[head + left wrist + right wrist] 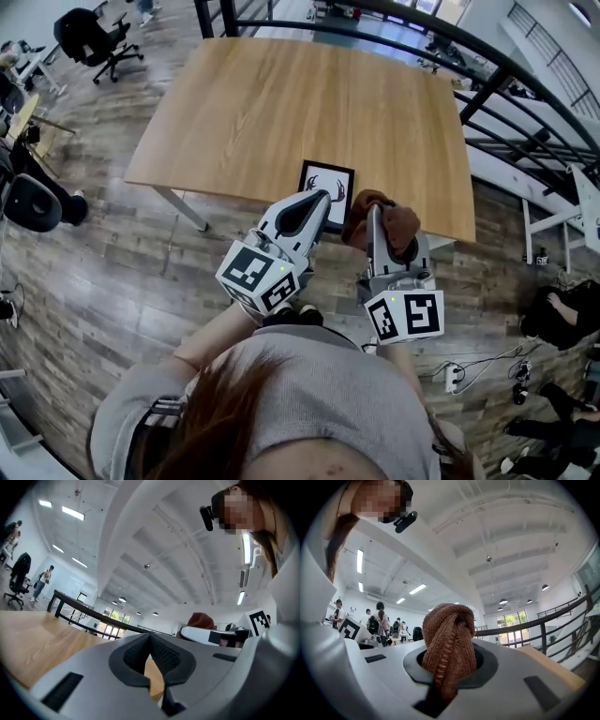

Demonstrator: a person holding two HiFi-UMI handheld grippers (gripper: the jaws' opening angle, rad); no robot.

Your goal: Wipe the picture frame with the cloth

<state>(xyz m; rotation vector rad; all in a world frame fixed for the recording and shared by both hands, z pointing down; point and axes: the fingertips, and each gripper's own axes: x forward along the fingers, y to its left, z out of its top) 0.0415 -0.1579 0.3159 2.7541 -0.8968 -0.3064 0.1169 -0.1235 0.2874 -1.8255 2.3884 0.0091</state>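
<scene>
Head view, starting at the left: my left gripper (319,202) is clenched on nothing. Its own view confirms the dark pads (164,656) are together, with only a sliver of wood showing below them. In the picture its tip overlaps the lower left corner of the picture frame (330,183).

At the centre, the frame lies flat on the tabletop (281,103), close to the near edge. Its longer side seems to run away from me, up the picture with a slight tilt.

Just right of the frame, my right gripper (376,217) is grasping the brown cloth (401,225). The right gripper view shows a bunched fold (447,648) pinched between the jaws and bulging up over them. The left edge of the cloth sits beside the frame's right border in the picture.

Neither gripper view shows the frame. Both look level across the room, so I judge both grippers to be above the tabletop, with the frame below and slightly ahead. The cloth hand is the one that matters, and it needs to go down and a little to the left in the picture to land on the glass. The left gripper is equally near, so it could pin the frame's near left corner.
</scene>
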